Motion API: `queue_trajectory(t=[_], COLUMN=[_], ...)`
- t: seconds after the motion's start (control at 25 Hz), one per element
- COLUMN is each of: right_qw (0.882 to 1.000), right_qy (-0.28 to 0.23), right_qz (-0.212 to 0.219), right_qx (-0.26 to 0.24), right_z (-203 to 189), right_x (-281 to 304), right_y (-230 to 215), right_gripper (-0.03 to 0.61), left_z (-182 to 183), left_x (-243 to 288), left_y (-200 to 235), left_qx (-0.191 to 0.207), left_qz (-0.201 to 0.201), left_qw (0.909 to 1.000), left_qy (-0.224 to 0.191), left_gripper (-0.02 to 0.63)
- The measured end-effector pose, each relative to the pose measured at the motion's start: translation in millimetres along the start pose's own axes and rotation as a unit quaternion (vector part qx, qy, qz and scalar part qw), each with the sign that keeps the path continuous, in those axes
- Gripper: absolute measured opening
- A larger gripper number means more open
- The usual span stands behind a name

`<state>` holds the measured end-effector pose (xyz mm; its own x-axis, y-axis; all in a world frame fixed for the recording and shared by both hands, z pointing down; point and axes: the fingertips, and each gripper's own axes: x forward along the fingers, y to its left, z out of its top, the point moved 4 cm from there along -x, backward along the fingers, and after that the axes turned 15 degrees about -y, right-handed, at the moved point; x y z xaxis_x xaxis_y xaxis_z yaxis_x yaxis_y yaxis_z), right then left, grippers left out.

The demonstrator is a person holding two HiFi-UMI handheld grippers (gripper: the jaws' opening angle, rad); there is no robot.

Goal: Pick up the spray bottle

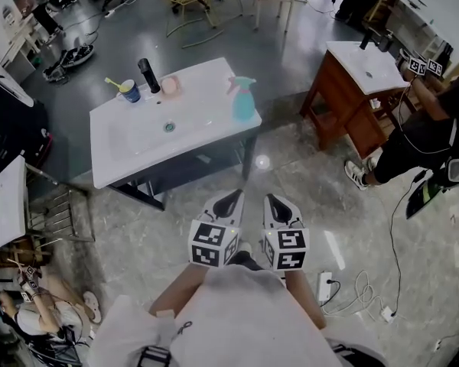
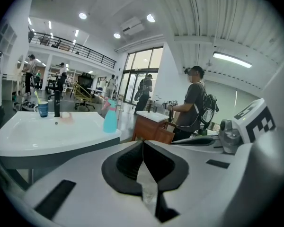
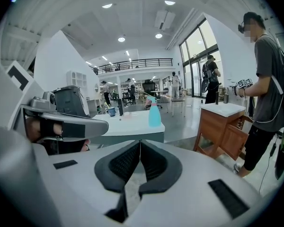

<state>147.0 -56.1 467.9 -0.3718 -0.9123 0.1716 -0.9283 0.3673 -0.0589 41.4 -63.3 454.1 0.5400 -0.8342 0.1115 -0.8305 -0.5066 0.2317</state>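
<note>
Head view: bottle [image 1: 242, 98] stands upright near the right edge of the white sink top [image 1: 138, 155]. It is well apart from left gripper [image 1: 231, 199] and right gripper [image 1: 274, 200], with bare floor between.
Jaws: both pairs pressed together, nothing between them.
Neighbours: cup [image 1: 128, 92], faucet [image 1: 149, 75] and pink item [image 1: 170, 86] sit at the back edge, apart from the bottle. The front approach looks free.
Build: teal plastic body, pink trigger head. Fill level not readable.
Handling: likely light. The thin wall should give under squeeze, and the smooth surface may slip.
Grip point: I'd take the body at mid-height or the neck just under the head, and keep off the trigger.
Risk: tall, with a narrow base and close to the edge, so a nudge could tip it off. The jaws must open first.
</note>
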Motion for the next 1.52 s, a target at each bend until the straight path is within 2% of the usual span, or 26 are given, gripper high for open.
queue_trajectory(t=[0.56,1.52], right_qw=[0.999,0.998], right_qy=[-0.001,0.012], right_qz=[0.033,0.056], right_qx=[-0.001,-0.001], right_z=[3.7,-3.0], right_x=[28.0,56.4], right_y=[-24.8,-29.3], right_gripper=[0.028,0.028], left_z=[-1.1,-6.7], left_x=[32.2,51.7], left_y=[3.3,26.1], left_qx=[0.0,-0.018], left_qz=[0.029,0.048], left_qw=[0.9996,0.9987], left_qy=[0.0,0.004], left_gripper=[0.026,0.026])
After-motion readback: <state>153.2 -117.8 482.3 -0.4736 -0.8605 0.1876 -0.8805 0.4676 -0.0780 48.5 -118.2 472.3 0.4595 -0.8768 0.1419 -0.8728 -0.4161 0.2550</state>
